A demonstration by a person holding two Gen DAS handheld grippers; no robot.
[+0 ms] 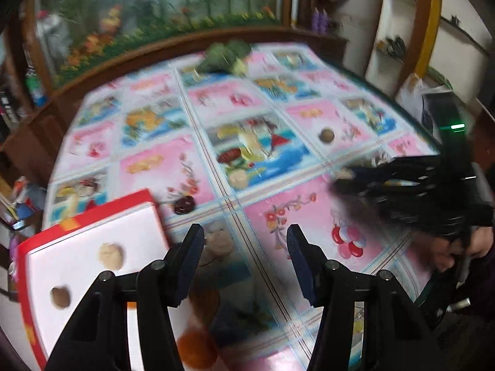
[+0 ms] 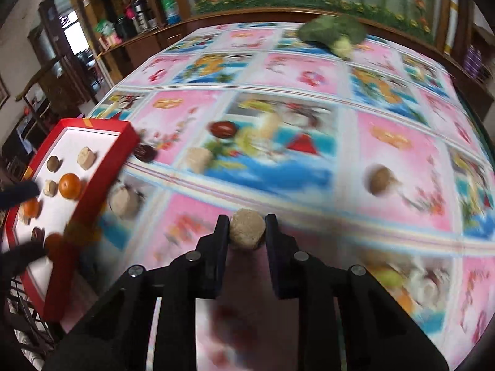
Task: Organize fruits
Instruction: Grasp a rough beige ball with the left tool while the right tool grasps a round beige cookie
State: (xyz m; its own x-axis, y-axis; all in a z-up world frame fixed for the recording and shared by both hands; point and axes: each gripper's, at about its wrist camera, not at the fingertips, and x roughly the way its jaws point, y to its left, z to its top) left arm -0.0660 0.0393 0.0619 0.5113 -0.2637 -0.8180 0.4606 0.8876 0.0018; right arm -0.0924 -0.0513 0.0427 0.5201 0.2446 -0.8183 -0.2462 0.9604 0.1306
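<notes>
Since my right gripper (image 2: pixel 247 227) is closed on a tan round fruit (image 2: pixel 247 229) at lower centre, I would carry it level to the red tray (image 2: pixel 92 182) at left, clearing its rim, while my left gripper (image 1: pixel 246 241) hangs wide open and empty.

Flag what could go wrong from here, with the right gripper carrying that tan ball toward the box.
The tan ball sits only at the tips of the right gripper, so it may slip out in transit. The red box already holds oranges and other pieces; a drop could knock them. The left gripper, open, hangs near the box and might collide.
</notes>
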